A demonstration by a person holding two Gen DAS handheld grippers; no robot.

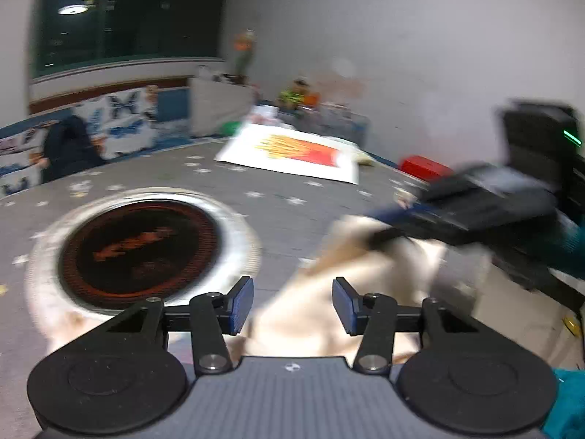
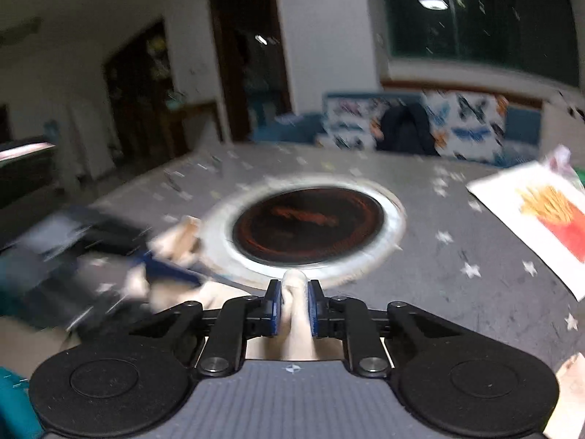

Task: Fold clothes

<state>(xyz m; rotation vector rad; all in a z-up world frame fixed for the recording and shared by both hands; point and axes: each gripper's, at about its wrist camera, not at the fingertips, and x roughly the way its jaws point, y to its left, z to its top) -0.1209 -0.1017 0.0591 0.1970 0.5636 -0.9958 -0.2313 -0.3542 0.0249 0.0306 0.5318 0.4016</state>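
Observation:
A cream garment [image 1: 351, 267] lies bunched on the grey star-patterned table, just ahead of my left gripper [image 1: 292, 305], which is open with the cloth showing between its blue pads. My right gripper [image 2: 294, 305] is shut on a fold of the cream garment [image 2: 294, 314] and holds it near the table's front edge. In the left wrist view the right gripper [image 1: 395, 230] is blurred and reaches in from the right onto the cloth. In the right wrist view the left gripper [image 2: 157, 263] is blurred at the left by more cream cloth [image 2: 179, 241].
A round black-and-red hotplate with a silver ring [image 1: 140, 252] is set in the table [image 1: 292, 201]; it also shows in the right wrist view [image 2: 307, 226]. A white cloth with a fries print [image 1: 296, 153] lies at the far side. A red box [image 1: 420, 166] stands at the right.

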